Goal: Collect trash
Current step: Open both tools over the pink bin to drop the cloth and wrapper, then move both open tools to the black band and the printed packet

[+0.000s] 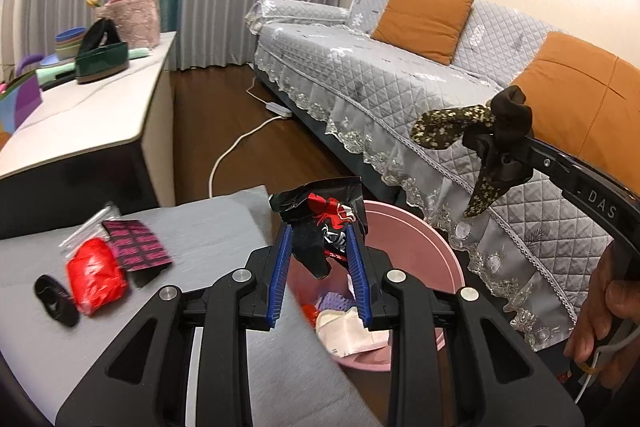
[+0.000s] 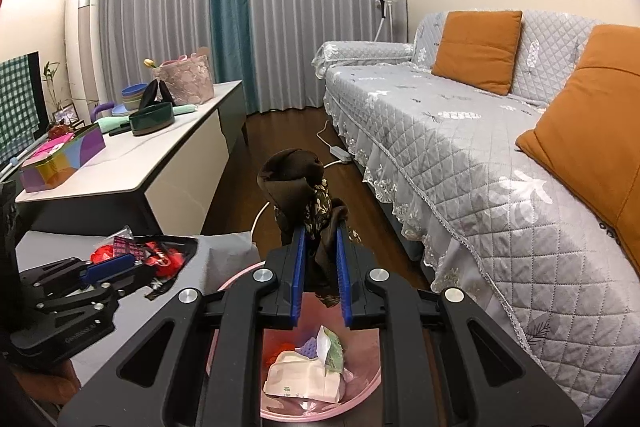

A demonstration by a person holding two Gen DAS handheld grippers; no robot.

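Observation:
My left gripper (image 1: 320,229) is shut on a crumpled black and red snack wrapper (image 1: 326,215) and holds it over the near rim of the pink bin (image 1: 424,247). My right gripper (image 2: 319,231) is shut on a brown floral fabric hair tie (image 2: 304,195) and holds it above the pink bin (image 2: 360,393). The right gripper with the hair tie (image 1: 480,135) also shows at the right of the left wrist view. The bin holds white paper packets (image 2: 304,373) and other scraps. On the grey table (image 1: 224,227) lie a red plastic bag (image 1: 94,277), a pink and black packet (image 1: 136,245) and a small black item (image 1: 56,301).
A grey quilted sofa (image 1: 380,75) with orange cushions (image 1: 424,23) runs along the right. A white cabinet (image 1: 100,115) on the left carries bowls, bags and a green dish. A white power strip and cable (image 1: 280,109) lie on the brown floor between them.

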